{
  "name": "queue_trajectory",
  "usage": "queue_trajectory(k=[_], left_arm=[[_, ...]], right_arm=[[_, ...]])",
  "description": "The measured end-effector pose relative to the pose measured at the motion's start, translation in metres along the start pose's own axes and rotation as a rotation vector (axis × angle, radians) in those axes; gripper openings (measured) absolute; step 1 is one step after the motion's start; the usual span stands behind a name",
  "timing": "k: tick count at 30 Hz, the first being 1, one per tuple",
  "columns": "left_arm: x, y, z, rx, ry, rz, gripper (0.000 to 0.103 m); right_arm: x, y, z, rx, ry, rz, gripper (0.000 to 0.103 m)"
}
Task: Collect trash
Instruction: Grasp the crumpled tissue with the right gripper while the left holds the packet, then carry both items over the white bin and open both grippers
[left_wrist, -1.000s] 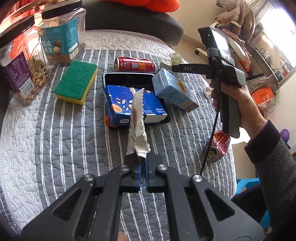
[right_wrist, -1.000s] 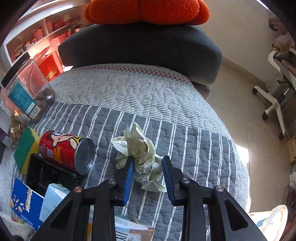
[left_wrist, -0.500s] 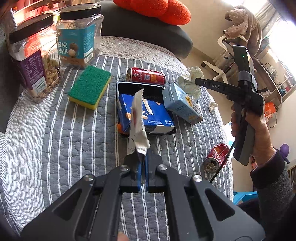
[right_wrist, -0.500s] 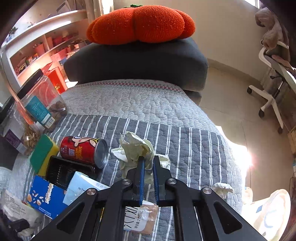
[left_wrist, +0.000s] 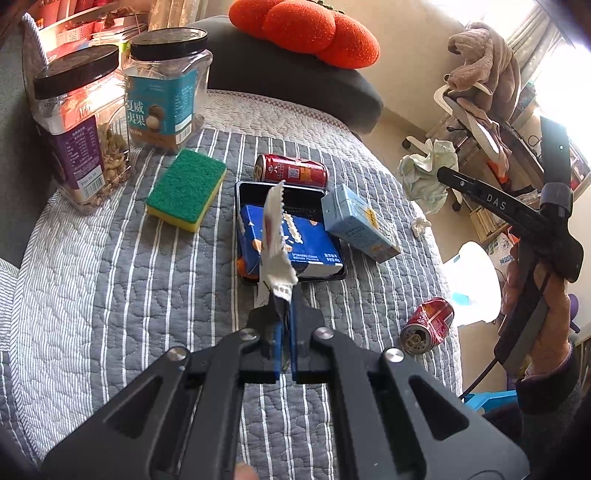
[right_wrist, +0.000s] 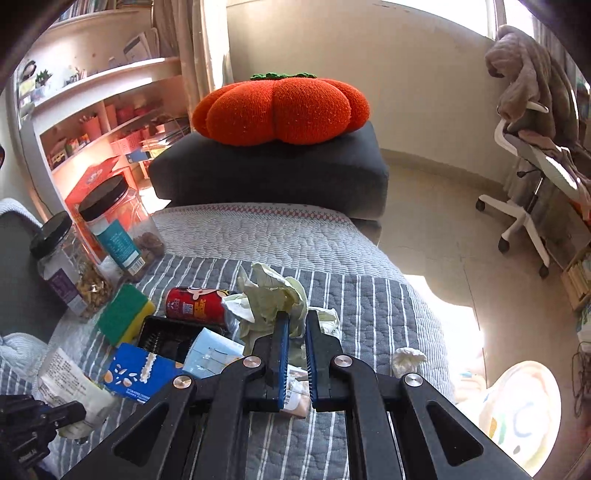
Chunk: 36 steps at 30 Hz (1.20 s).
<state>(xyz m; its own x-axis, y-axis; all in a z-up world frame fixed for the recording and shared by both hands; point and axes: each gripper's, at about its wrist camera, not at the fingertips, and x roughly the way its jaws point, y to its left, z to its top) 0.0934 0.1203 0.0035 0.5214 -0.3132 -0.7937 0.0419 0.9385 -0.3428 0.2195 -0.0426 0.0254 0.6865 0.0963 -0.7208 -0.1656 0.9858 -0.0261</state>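
Observation:
My left gripper (left_wrist: 283, 314) is shut on a white snack wrapper (left_wrist: 275, 236) and holds it upright above the striped quilt; the wrapper also shows in the right wrist view (right_wrist: 72, 391). My right gripper (right_wrist: 295, 325) is shut on a crumpled pale green paper wad (right_wrist: 269, 295) and holds it off the quilt; the wad also shows in the left wrist view (left_wrist: 426, 173). A black tray (left_wrist: 258, 192) holds a blue snack box (left_wrist: 310, 243). A red can (left_wrist: 291, 173) lies behind the tray, and a crushed red can (left_wrist: 426, 325) lies near the right edge.
A light blue carton (left_wrist: 356, 225) leans by the tray. A green sponge (left_wrist: 186, 188) and two nut jars (left_wrist: 79, 122) stand at the left. A small tissue ball (right_wrist: 406, 358) lies near the quilt's right edge. An orange pumpkin cushion (right_wrist: 280, 107) sits behind.
My right gripper closed on the paper wad and lifted it up off the quilt. My left gripper rose and pulled back with the wrapper still in it.

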Motion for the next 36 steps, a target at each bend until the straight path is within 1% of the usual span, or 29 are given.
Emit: queue_trajectory(k=[6,10,15,21,26,29,32,36], left_arm=[[-0.003,-0.007,-0.001,0.015,-0.024,0.002,0.004],[0.000,-0.014,-0.001,0.025,-0.027,0.002,0.004],[0.004,-0.028,-0.003,0.053,-0.034,0.009,0.004],[0.013,-0.048,-0.005,0.085,-0.024,-0.004,0.004],[0.017,-0.070,-0.004,0.097,-0.032,-0.023,0.004],[0.021,-0.090,-0.003,0.137,-0.027,-0.029,0.004],[0.031,-0.114,-0.003,0.177,-0.018,-0.033,0.004],[0.048,-0.149,0.002,0.188,0.006,-0.086,0.003]], right_arm=[[-0.036,-0.020,-0.011,0.045,-0.048,-0.019,0.009],[-0.059,-0.041,-0.023,0.073,-0.075,-0.057,0.009],[-0.082,-0.080,-0.038,0.131,-0.097,-0.123,0.009],[-0.098,-0.141,-0.060,0.232,-0.101,-0.231,0.009],[-0.098,-0.195,-0.079,0.346,-0.081,-0.316,0.009],[-0.090,-0.225,-0.093,0.418,-0.040,-0.351,0.009],[-0.081,-0.249,-0.102,0.486,0.010,-0.367,0.012],[-0.078,-0.269,-0.109,0.542,0.053,-0.371,0.013]])
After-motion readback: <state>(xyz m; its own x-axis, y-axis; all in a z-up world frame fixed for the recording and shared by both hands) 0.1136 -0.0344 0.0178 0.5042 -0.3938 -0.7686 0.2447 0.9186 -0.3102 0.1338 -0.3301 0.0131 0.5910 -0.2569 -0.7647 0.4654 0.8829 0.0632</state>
